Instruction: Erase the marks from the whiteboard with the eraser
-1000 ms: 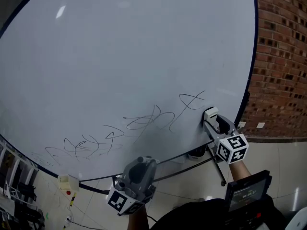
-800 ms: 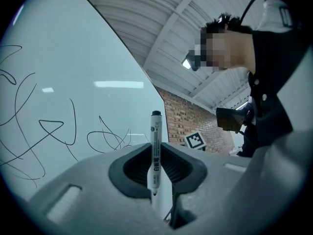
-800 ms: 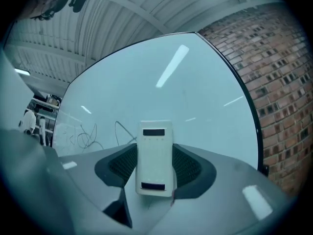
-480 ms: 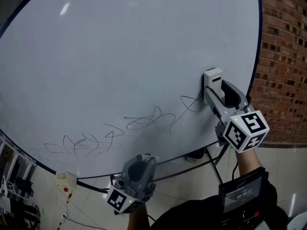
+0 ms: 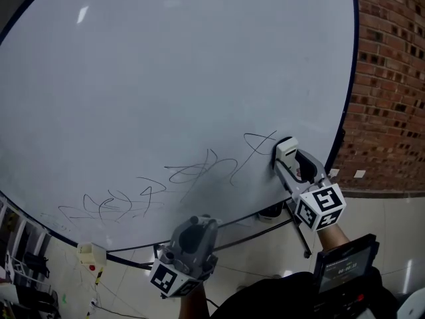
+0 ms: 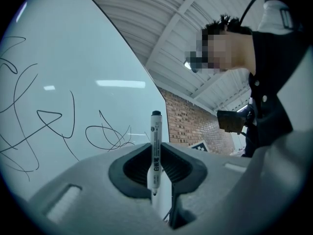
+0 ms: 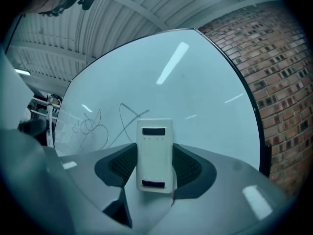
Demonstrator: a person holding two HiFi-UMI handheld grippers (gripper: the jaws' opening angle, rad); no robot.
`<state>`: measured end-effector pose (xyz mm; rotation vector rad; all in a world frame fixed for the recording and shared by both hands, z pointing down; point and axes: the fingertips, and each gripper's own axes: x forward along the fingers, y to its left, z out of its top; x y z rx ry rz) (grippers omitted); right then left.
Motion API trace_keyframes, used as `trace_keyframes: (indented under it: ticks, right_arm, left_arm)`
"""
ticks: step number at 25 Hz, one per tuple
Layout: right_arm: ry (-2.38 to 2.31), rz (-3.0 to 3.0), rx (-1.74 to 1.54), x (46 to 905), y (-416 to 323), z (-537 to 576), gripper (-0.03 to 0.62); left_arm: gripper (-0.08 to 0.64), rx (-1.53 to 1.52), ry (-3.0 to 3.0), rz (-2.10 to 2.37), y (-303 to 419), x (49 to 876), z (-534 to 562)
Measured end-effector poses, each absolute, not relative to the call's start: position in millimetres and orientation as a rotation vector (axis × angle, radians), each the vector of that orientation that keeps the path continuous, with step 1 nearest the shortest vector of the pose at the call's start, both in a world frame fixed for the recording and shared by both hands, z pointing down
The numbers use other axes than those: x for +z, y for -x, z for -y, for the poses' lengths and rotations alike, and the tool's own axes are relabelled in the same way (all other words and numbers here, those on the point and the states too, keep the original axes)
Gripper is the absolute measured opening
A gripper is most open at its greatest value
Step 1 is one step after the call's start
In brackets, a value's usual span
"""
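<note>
At the lower right edge of the whiteboard (image 5: pixel 166 65), the right gripper (image 7: pixel 155 166) clamps the eraser (image 7: pixel 155 151); the marks (image 5: pixel 199 171) run off leftward (the left gripper (image 6: pixel 157 168), pinching a marker (image 6: pixel 155 146), sits farther off).

A: Whiteboard (image 5: pixel 166 65)?
B: Pale grey-white, dark rim; thin black scribbles (image 5: pixel 199 171).
A: Eraser (image 7: pixel 155 131)?
B: White, two dark bars.
A: Marker (image 6: pixel 155 151)?
B: White barrel, black cap, black print.
A: Right gripper (image 5: pixel 289 157)?
B: Grey; cube (image 5: pixel 321 207) in black-and-white squares.
A: Wall (image 5: pixel 392 78)?
B: Red-brown brick, pale mortar.
</note>
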<state>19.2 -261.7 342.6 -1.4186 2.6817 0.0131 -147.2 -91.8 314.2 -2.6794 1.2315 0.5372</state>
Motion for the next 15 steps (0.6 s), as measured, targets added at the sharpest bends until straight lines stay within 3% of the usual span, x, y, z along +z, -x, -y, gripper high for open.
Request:
trace_keyframes:
  ticks: [8, 15]
  right_arm:
    - [1.475, -2.785, -0.056, 450, -15, 260, 0.230]
    - [1.517, -2.818, -0.149, 478, -15, 262, 0.230]
  left_arm:
    - [0.058, 0.504, 2.704, -1.219, 143, 317, 93]
    - [0.057, 0.487, 2.697, -1.207, 145, 313, 91]
